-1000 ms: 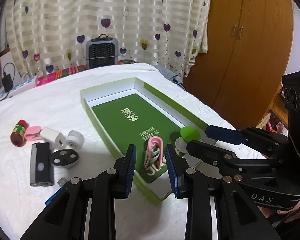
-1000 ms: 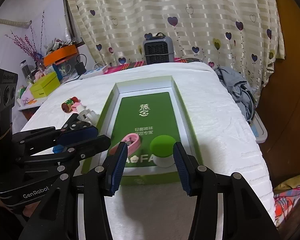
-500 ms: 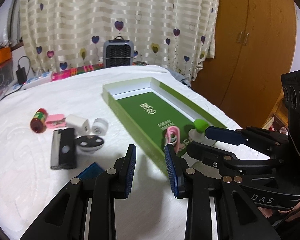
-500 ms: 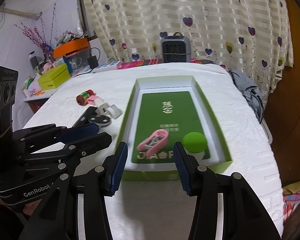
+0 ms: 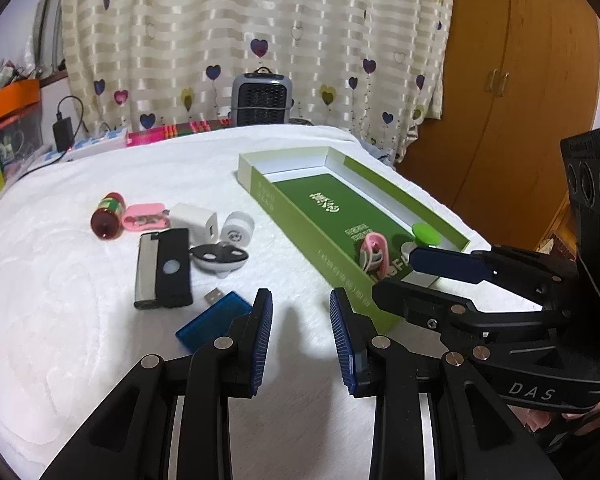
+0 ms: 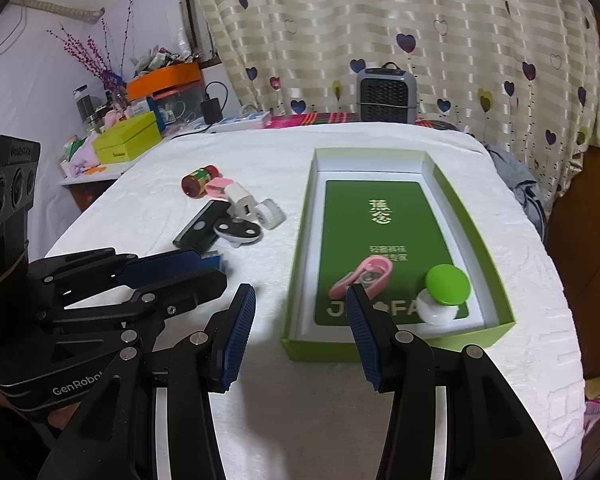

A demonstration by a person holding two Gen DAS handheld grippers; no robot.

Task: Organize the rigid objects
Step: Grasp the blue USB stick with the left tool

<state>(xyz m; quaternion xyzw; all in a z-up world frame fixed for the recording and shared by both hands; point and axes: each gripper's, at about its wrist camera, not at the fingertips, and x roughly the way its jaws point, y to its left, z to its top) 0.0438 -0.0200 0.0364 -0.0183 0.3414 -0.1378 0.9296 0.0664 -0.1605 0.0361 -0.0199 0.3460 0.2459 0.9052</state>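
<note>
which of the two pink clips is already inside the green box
The pink clip beside the green-capped piece; the other pink clip lies outside on the white cloth by the small bottle.

Both tools drift off the box

The left tool (image 5: 300, 332) and right tool (image 6: 300, 332) (both empty) slid from over the green box (image 5: 324, 268) toward the loose items.

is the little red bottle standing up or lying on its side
On its side. The red bottle lies flat on the white cloth, cap pointing away, beside the pink clip.
</note>
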